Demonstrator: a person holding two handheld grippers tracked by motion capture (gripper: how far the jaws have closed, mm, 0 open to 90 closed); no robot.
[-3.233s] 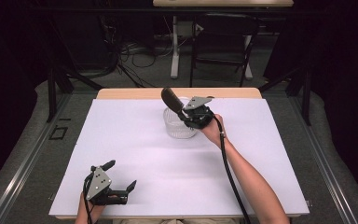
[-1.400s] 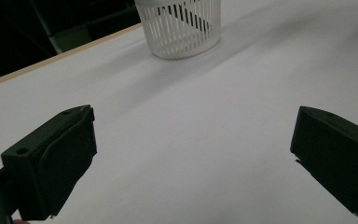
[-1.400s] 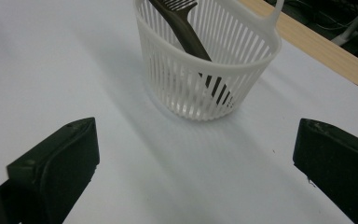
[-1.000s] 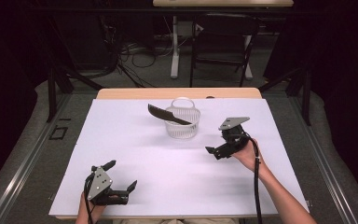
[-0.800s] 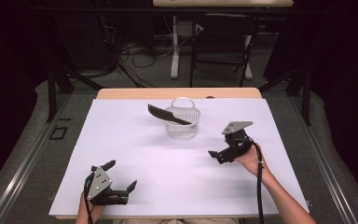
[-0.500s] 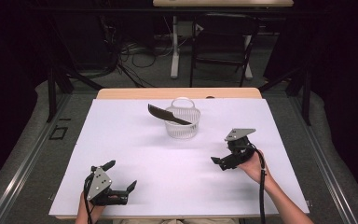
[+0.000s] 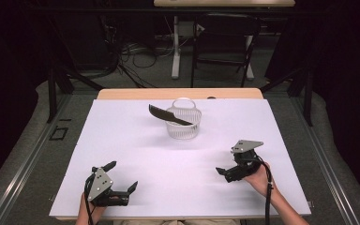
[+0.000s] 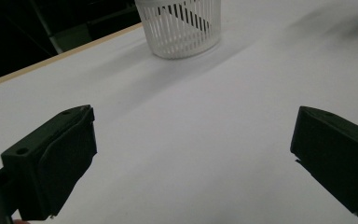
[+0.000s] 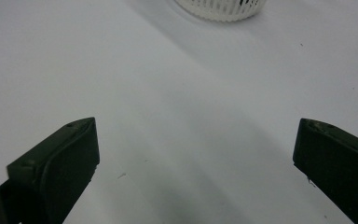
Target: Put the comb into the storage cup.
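A white slatted basket (image 7: 183, 126) stands at the far middle of the white table. A long flat black tool (image 7: 165, 114) leans in it, its end sticking out over the rim to the left. My right gripper (image 7: 223, 174) rests low over the table at the near right, open and holding nothing, well apart from the basket. My left gripper (image 7: 122, 176) lies at the near left, also open with nothing in it. In the left gripper view the basket (image 8: 179, 28) stands ahead of the wide-apart jaws of my left gripper (image 8: 191, 158). In the right gripper view my right gripper (image 9: 196, 163) has its jaws spread over bare table, with the basket's base (image 9: 220, 9) at the top edge.
The white table top (image 7: 136, 145) ends in a wooden strip (image 7: 131, 93) at the far edge. Beyond it are a dark floor with cables (image 7: 122, 56), a chair (image 7: 225, 42) and table legs. A black stand (image 7: 54, 89) rises off the table's far left.
My right gripper let go of the black tool, leaving it leaning in the basket, and has drawn back to the near right. The left gripper has stayed put.
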